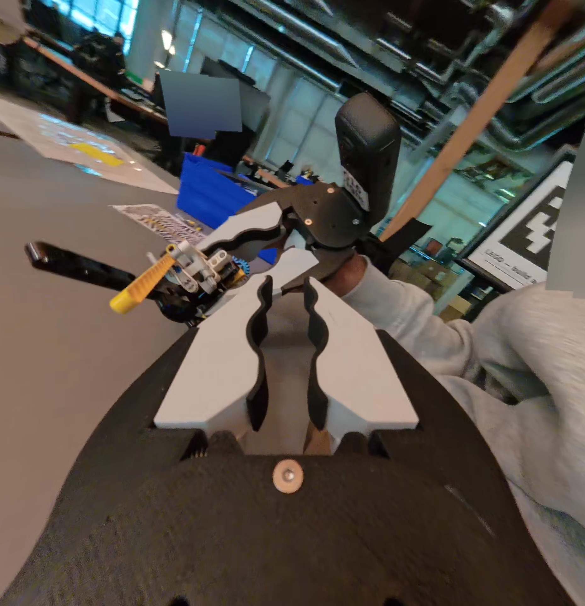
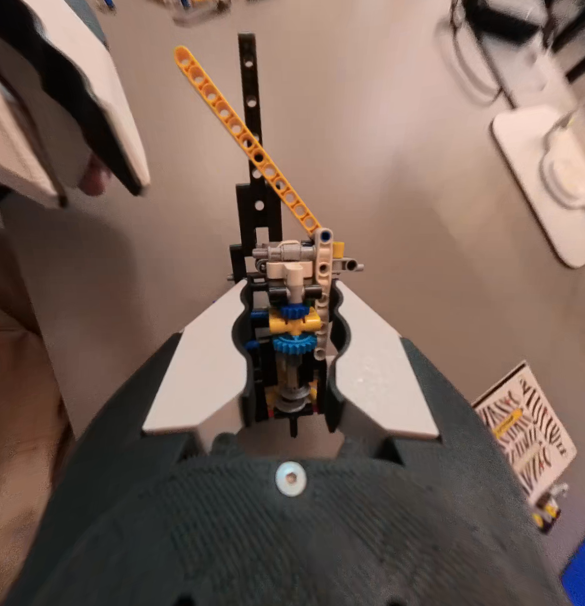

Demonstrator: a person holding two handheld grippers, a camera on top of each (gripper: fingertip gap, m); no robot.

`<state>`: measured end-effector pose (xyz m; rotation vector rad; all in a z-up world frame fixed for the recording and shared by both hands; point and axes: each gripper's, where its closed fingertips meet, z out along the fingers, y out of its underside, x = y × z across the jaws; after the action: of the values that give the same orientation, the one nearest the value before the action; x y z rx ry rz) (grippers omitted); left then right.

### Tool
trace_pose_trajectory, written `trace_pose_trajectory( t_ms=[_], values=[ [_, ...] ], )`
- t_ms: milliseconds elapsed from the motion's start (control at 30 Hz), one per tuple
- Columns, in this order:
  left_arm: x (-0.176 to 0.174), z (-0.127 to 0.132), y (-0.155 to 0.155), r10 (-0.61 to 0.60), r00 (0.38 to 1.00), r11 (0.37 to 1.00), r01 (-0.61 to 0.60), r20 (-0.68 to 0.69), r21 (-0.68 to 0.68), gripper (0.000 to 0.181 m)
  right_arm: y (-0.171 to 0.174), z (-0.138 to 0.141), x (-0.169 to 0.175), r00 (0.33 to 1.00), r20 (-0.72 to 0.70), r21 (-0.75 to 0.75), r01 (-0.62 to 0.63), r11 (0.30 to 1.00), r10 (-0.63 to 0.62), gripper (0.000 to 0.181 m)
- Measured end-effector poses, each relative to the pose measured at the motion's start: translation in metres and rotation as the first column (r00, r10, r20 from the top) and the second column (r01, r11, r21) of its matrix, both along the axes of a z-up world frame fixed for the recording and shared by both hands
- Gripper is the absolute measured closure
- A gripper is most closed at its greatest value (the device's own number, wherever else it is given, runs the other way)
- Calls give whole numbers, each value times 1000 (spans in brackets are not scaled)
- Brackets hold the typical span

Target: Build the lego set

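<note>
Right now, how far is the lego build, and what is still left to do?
Partly done: a geared lego assembly already carries blue gears, a black beam and a long yellow beam. In hand: the right gripper is closed on this assembly, while the left gripper is open and holds nothing. Left: more pieces probably follow, since the sticker sheet lies unused.

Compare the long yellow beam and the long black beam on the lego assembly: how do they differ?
The yellow beam is slimmer and leans diagonally from a joint at the top of the assembly; the black beam runs straight out along the assembly's axis. The yellow beam's holes are closely packed, the black beam's widely spaced. Both are long, perforated, and project beyond the right gripper, which clamps the assembly.
</note>
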<state>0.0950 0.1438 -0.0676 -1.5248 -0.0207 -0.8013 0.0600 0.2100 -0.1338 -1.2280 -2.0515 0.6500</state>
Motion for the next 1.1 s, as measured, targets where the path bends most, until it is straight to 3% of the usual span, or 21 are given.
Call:
trace_pose_trajectory(
  t_ms=[167,400,567,767,1100],
  values=[
    [21,14,-7,-95,995,992,93,23,84,164,-5,31,8,980,-186,-86,-81,993,64,136],
    [12,37,-21,-45,999,969,45,-8,242,165,-17,61,19,936,-332,-196,-189,962,116,136],
    [0,45,-25,1,999,956,-11,35,293,162,-31,85,26,885,-443,-335,-312,889,144,136],
    [1,45,-23,27,999,957,-32,23,290,149,-52,110,38,805,-565,-473,-496,729,181,136],
    [7,42,-21,59,998,954,-45,-37,297,146,-58,136,58,685,-716,-619,-712,332,134,137]
  ],
)
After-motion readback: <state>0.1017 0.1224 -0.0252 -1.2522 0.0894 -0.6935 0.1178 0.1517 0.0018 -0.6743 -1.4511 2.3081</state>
